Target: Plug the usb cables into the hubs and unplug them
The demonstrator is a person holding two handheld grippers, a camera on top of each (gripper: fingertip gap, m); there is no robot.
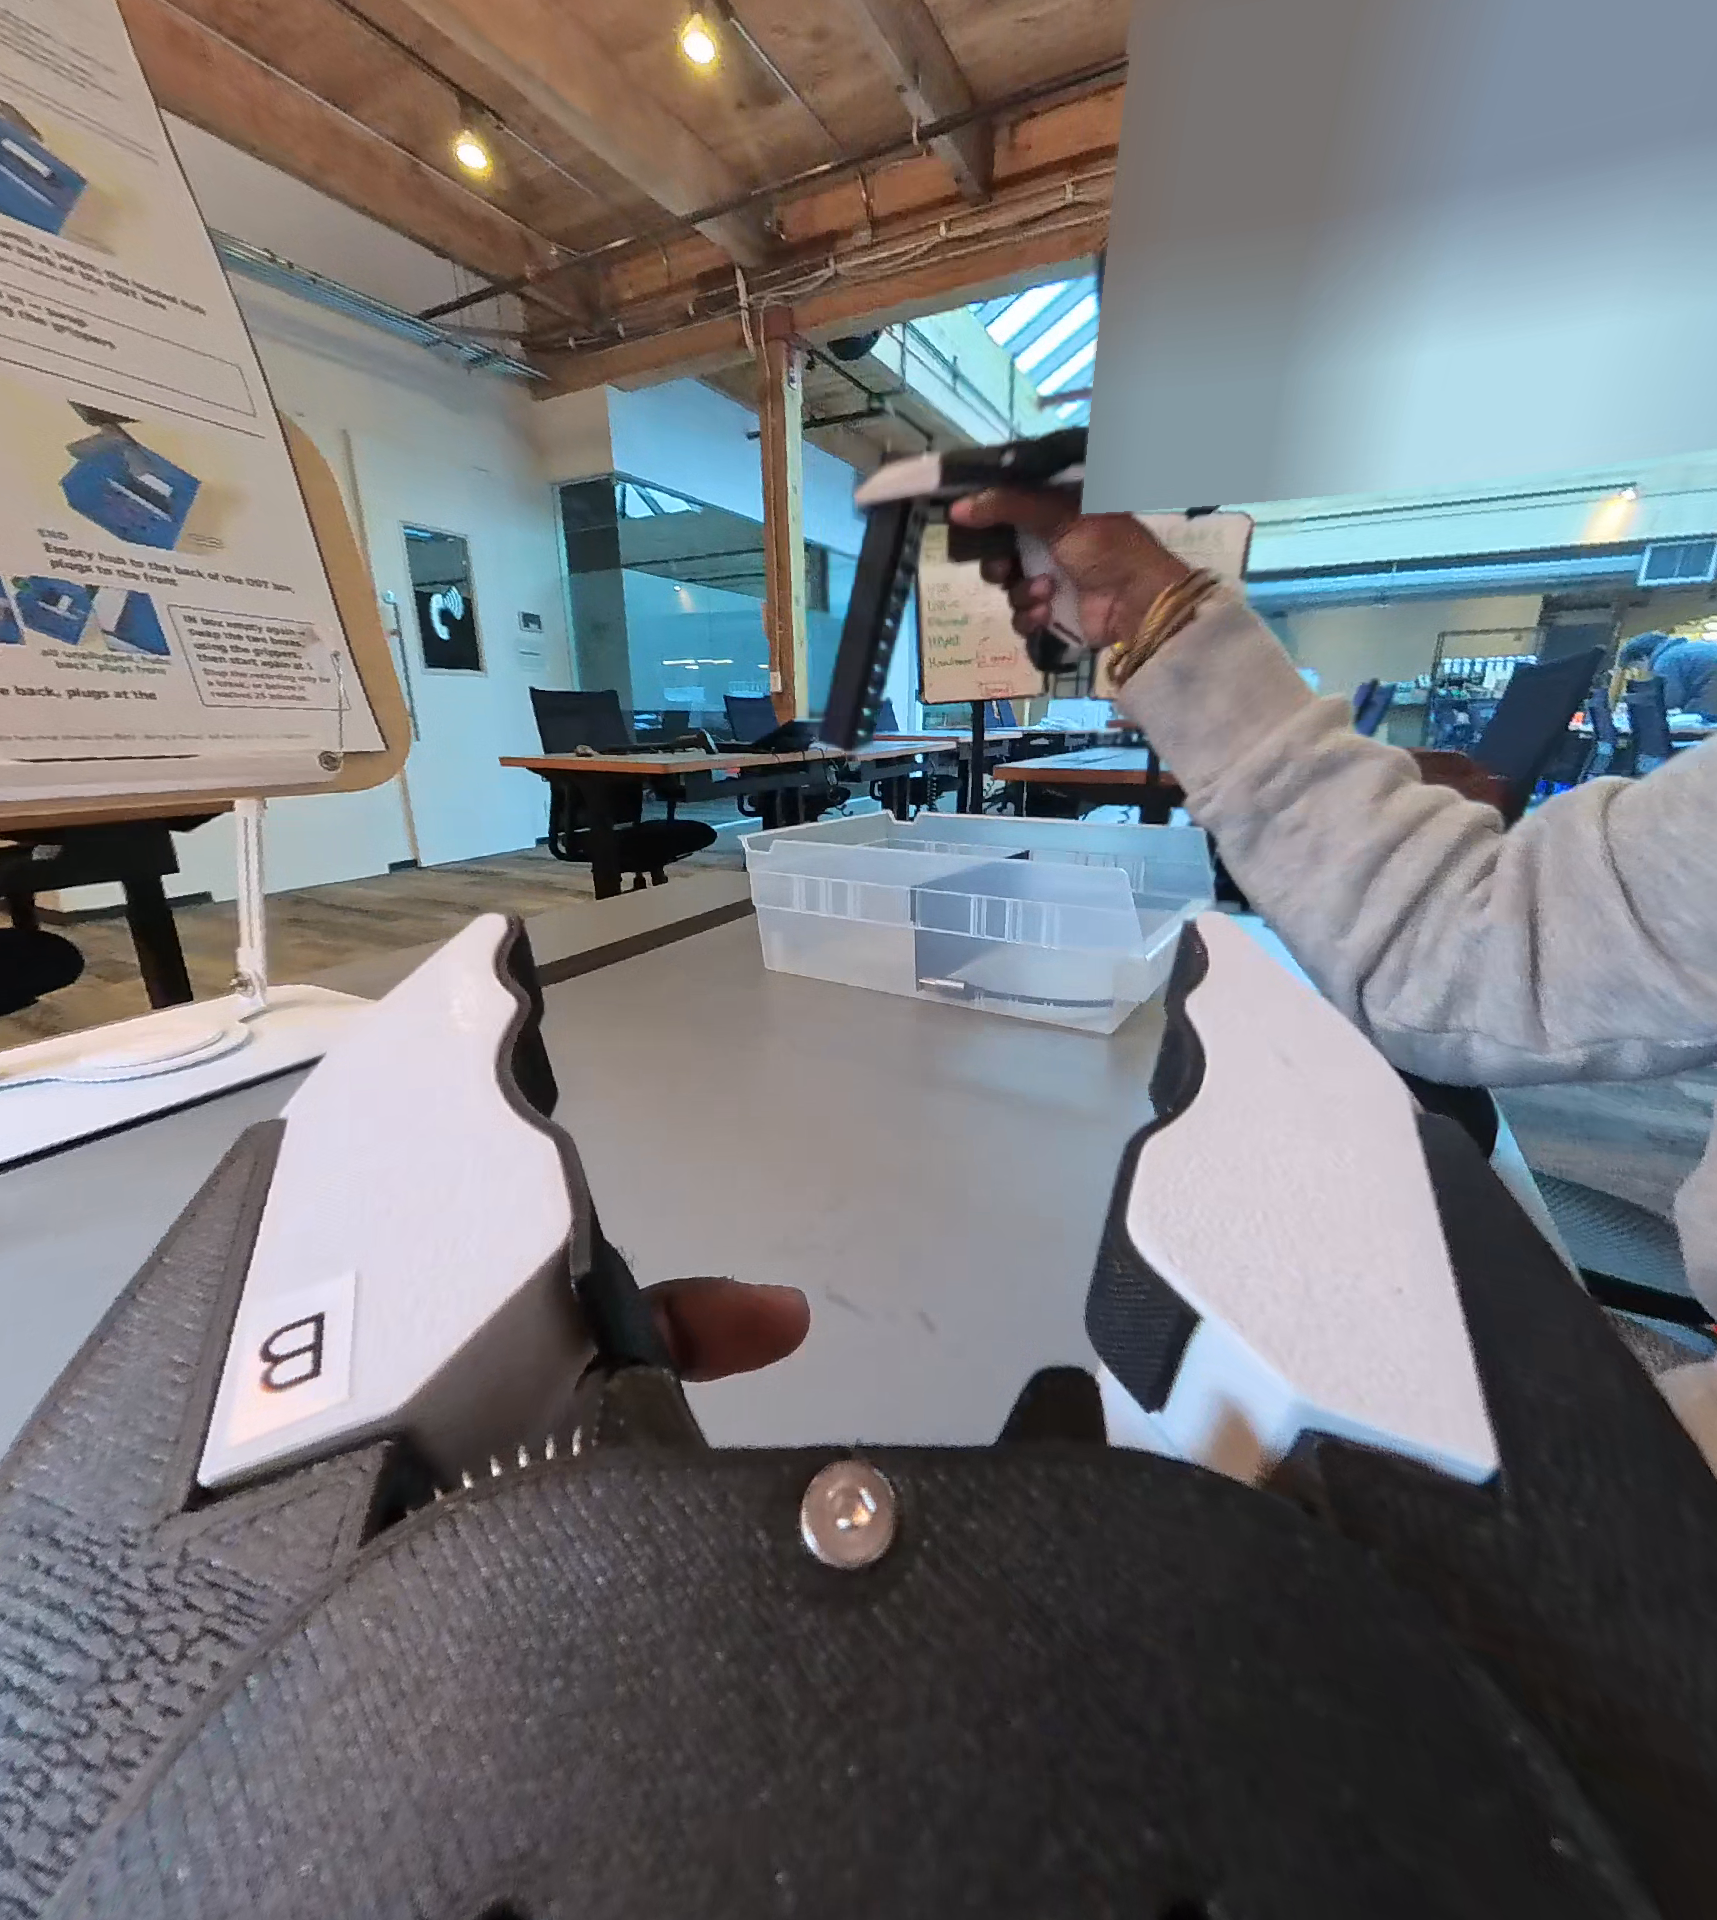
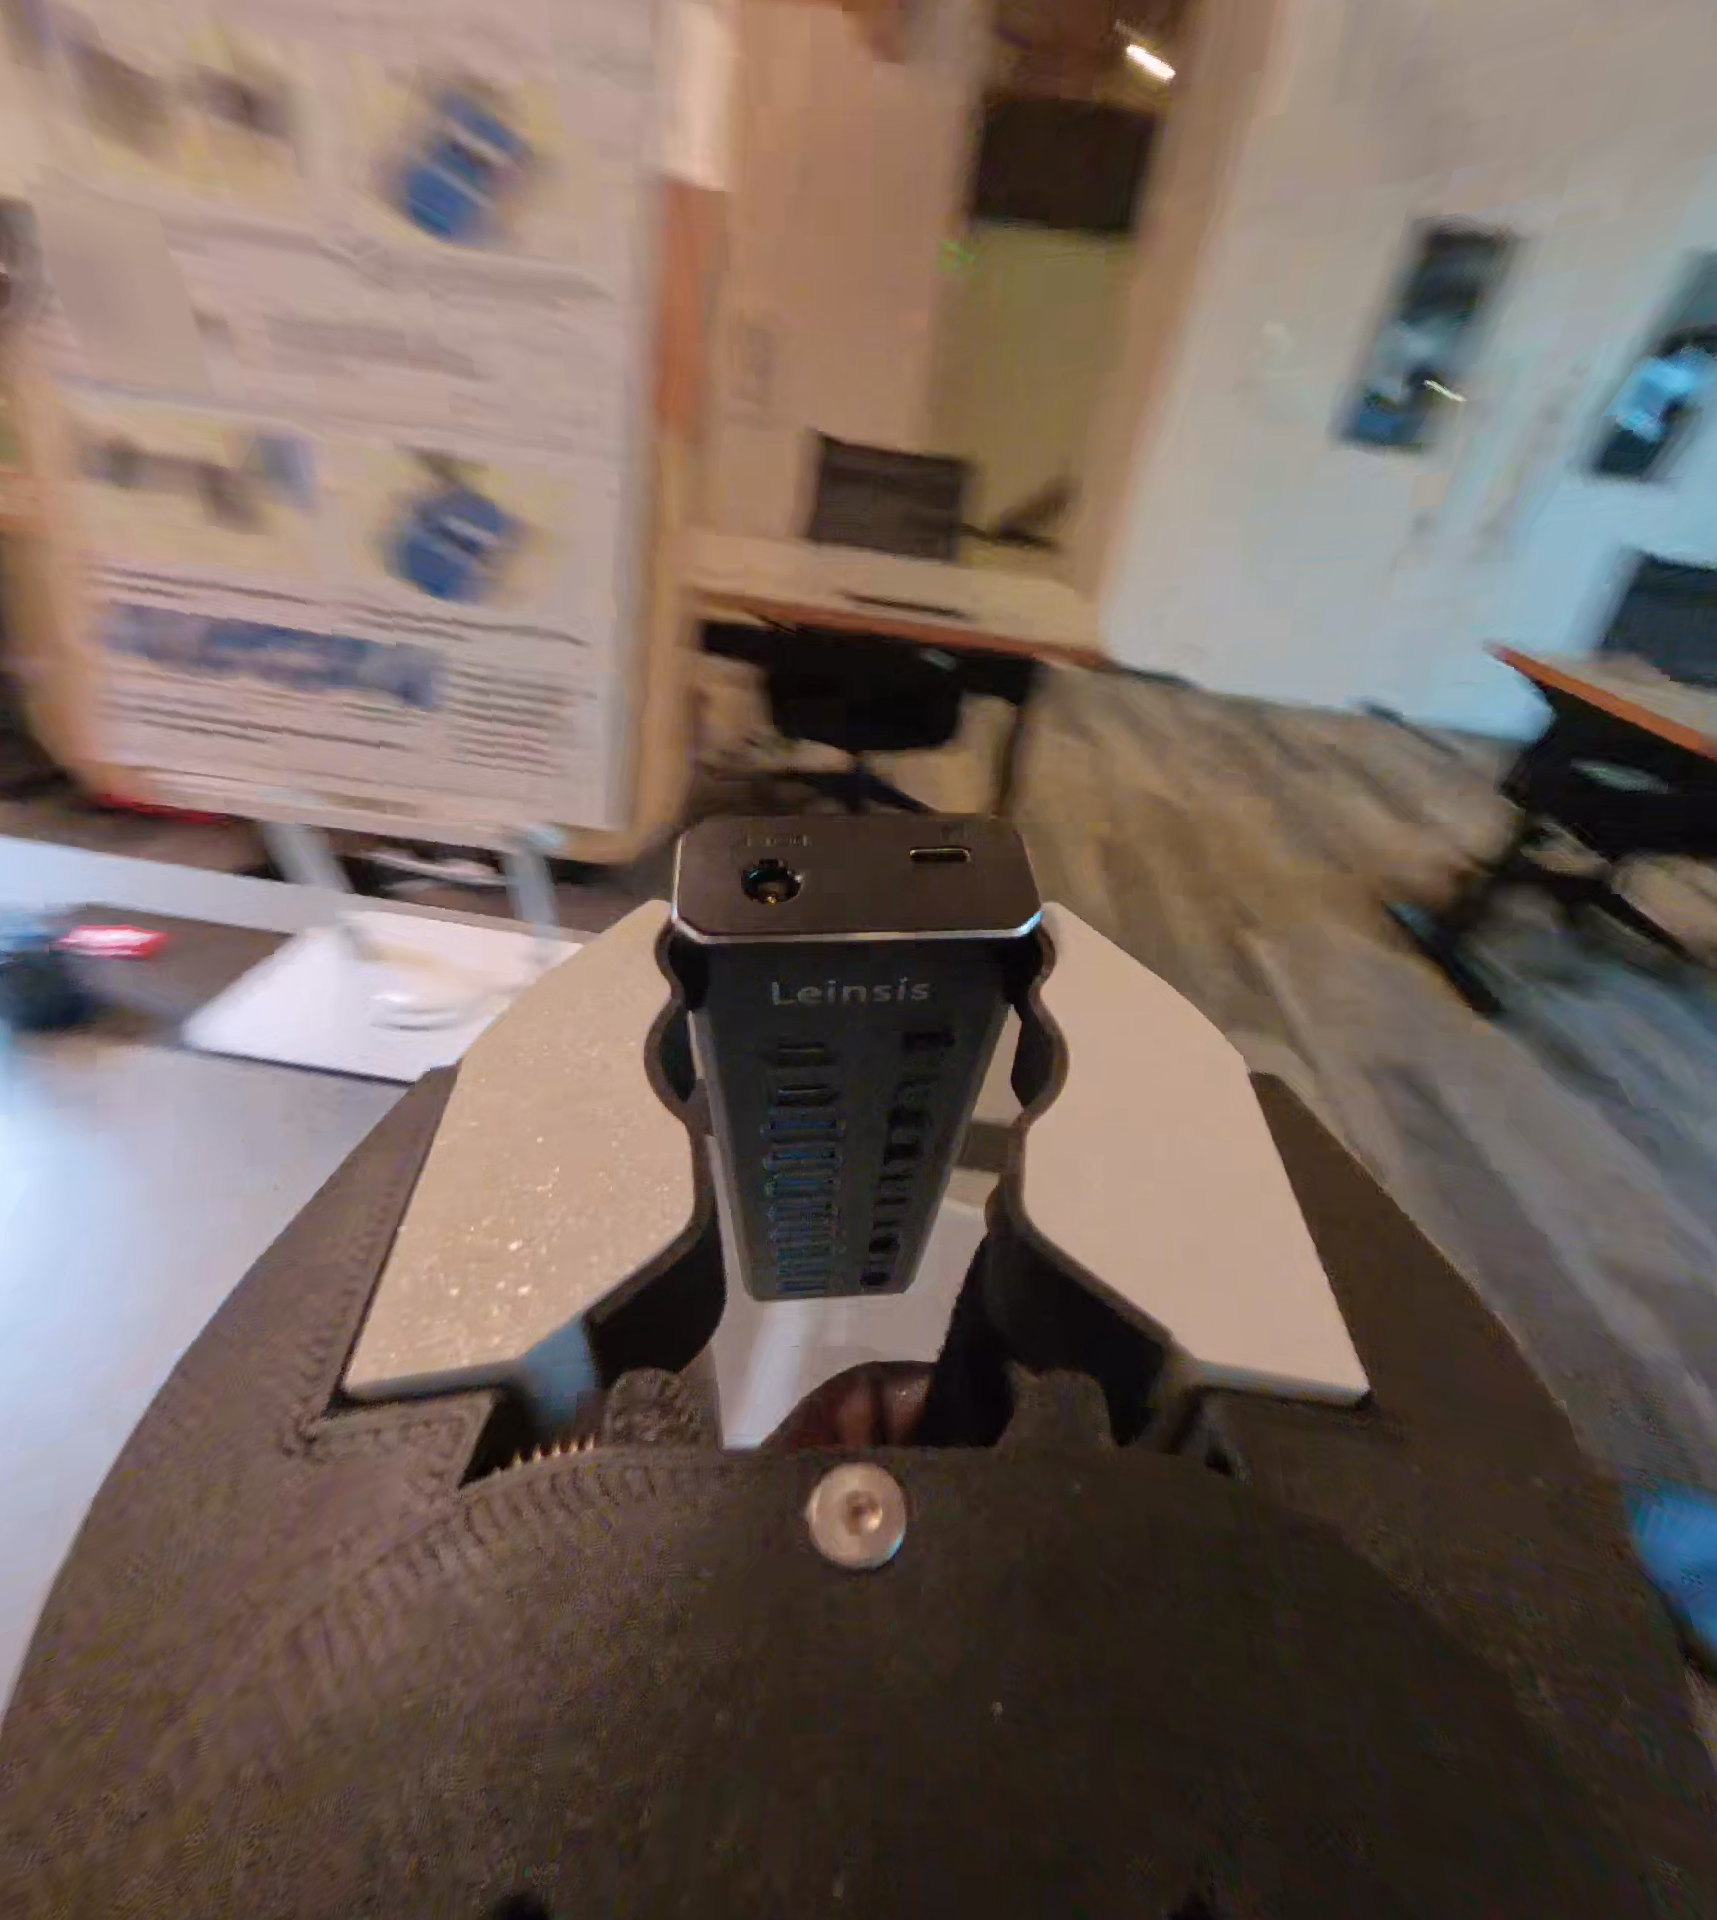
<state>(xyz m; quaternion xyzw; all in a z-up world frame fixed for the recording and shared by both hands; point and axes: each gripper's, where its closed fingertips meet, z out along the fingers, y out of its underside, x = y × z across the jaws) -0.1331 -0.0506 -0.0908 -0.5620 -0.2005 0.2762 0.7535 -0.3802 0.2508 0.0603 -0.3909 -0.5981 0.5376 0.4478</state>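
Note:
My right gripper (image 2: 854,945) is shut on a long black USB hub (image 2: 843,1091), which lies along the fingers with its end face, bearing two sockets, pointing away. In the left wrist view the same hub (image 1: 869,623) hangs down from the right gripper (image 1: 937,478), held high above the table by a hand in a grey sleeve. My left gripper (image 1: 854,987) is open and empty, low over the grey table (image 1: 833,1122). No USB cables show in either view.
A clear plastic divided bin (image 1: 968,914) stands on the table ahead of the left gripper. An instruction board on a white stand (image 1: 85,416) is at the left; it appears blurred in the right wrist view (image 2: 345,416). Desks and chairs fill the room behind. Left tips to right tips: about 45 cm.

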